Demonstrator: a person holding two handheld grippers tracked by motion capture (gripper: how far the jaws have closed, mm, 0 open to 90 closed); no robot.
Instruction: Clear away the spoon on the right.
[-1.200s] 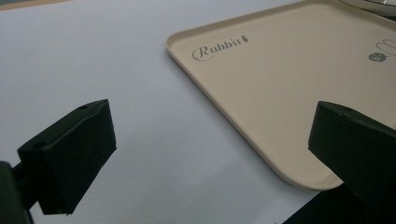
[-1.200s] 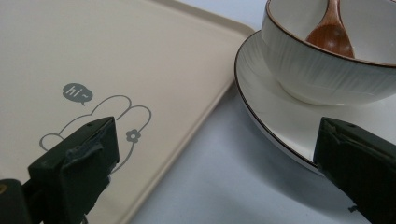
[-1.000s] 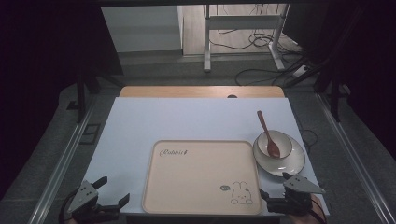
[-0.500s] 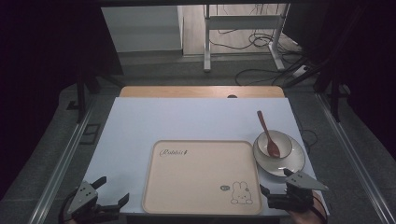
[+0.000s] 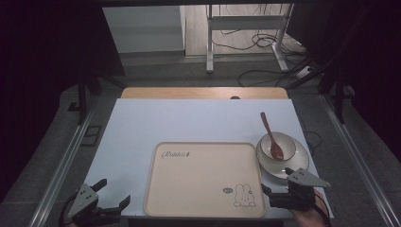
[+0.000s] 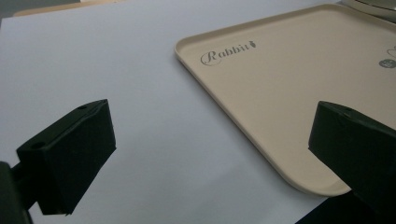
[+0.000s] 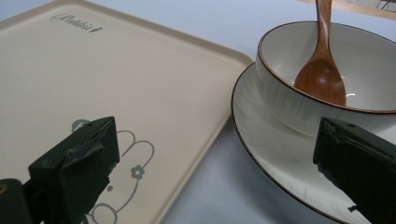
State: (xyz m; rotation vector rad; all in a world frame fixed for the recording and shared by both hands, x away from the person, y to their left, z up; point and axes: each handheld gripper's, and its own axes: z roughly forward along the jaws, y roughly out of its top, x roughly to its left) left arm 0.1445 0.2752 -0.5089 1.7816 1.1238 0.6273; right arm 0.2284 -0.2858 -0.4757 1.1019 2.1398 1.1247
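Right tool, lower right, gapes wide, empty, near the glossy round plate; left tool likewise open, seemingly touching nothing.

Black tongs, grey triangular plates.

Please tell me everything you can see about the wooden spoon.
The wooden spoon is reddish-brown, smooth and looks like polished wood, with an oval head and a slim handle. Its head lies inside the white bowl, which has a thin dark rim and stands on a white plate to the right of the beige tray. The handle leans on the bowl's far rim and points away from the person. Nothing else touches it; the right hand-held gripper, jaws open, is near the plate.
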